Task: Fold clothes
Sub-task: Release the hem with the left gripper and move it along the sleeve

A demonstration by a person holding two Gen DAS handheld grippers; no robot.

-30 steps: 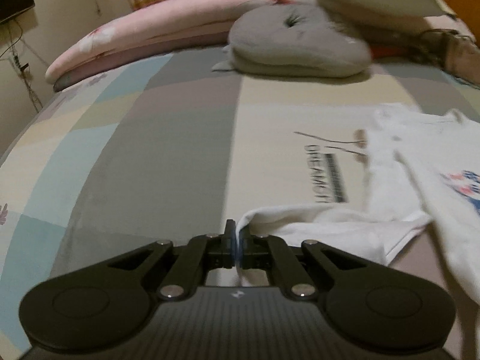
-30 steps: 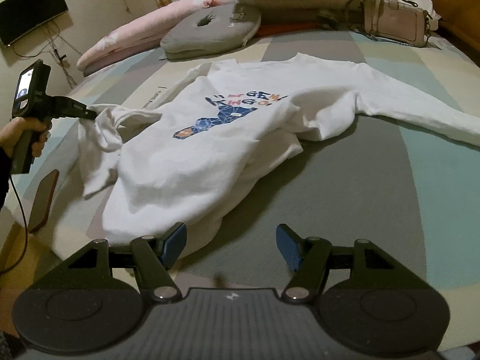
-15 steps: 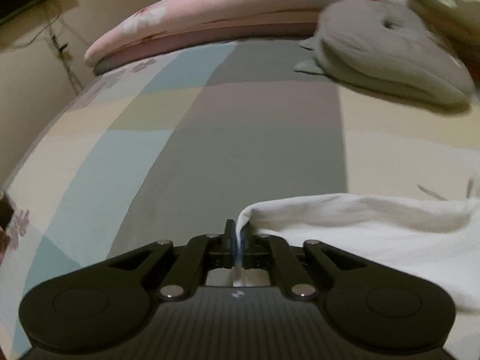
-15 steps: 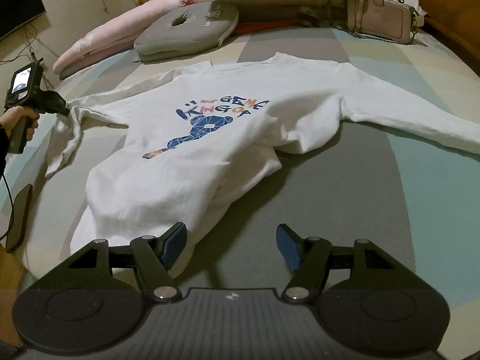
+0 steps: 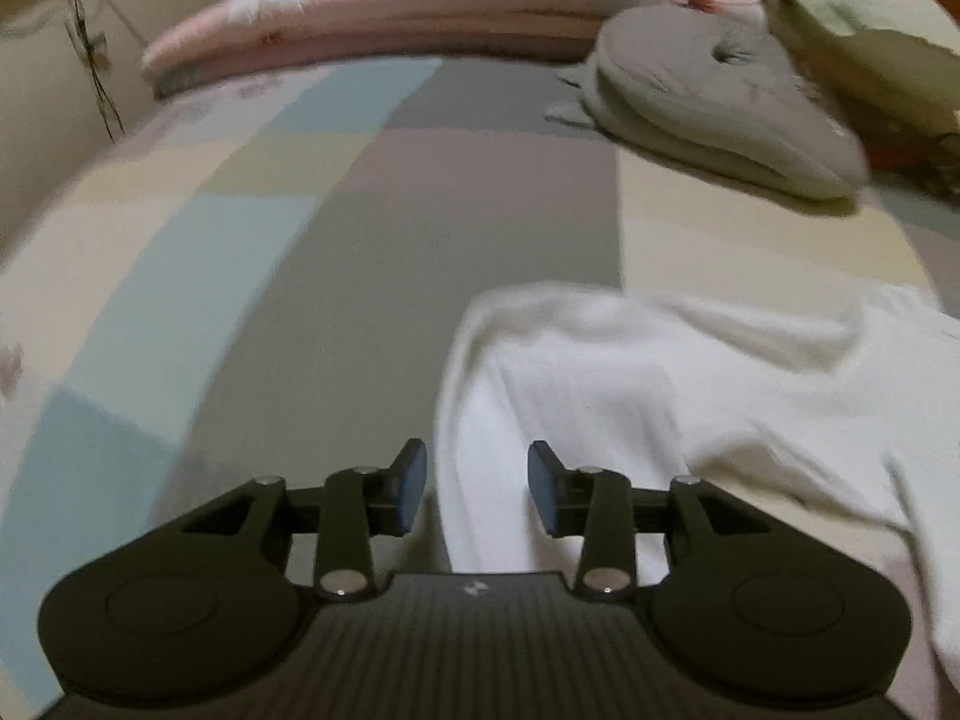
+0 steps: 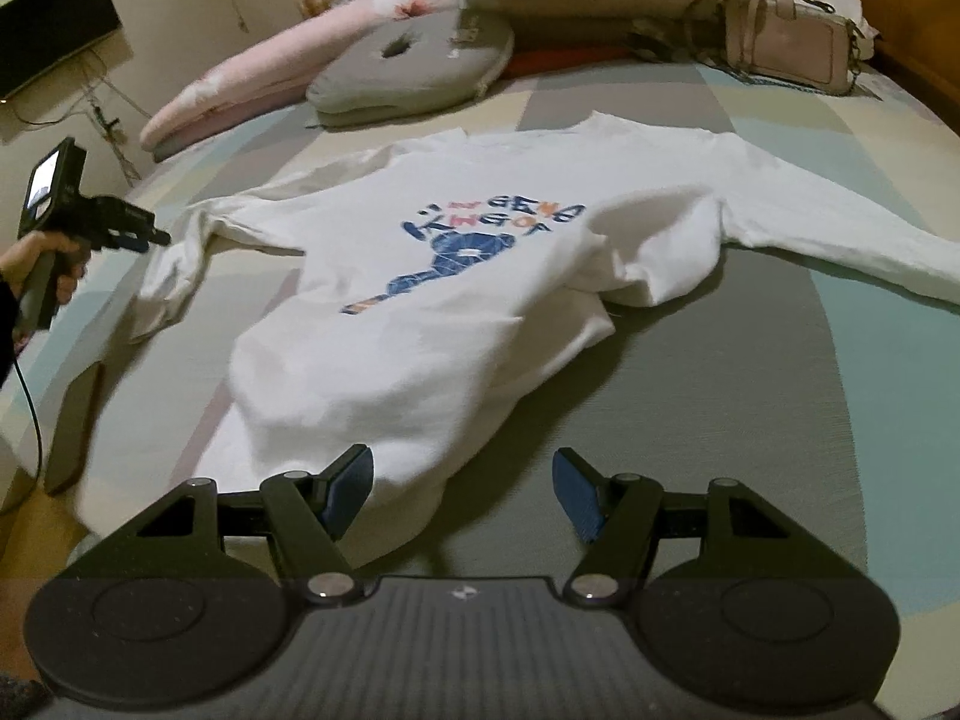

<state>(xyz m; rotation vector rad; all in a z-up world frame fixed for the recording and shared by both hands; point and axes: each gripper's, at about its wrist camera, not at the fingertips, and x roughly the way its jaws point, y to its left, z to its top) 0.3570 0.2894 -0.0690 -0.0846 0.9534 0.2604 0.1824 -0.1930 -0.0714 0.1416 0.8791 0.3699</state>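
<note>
Left gripper (image 5: 477, 495) spread, sleeve (image 5: 480, 420) lying loose between fingers. Right gripper (image 6: 462, 492) spread, empty, hem at 11 o'clock. Sweatshirt (image 6: 456, 312) spread on bed (image 6: 750, 420), rumpled at 2 o'clock. Risk: rumple folding in as crooked crease.

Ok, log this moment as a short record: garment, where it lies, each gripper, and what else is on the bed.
garment: white sweatshirt with a blue and orange print, front up
position: spread on the patchwork bed, both sleeves out to the sides, lower body rumpled
left gripper: open, the end of one sleeve lying between its fingers, not clamped
right gripper: open, above the hem, holding nothing
other items: grey cushion, pink pillow, pink handbag
</note>
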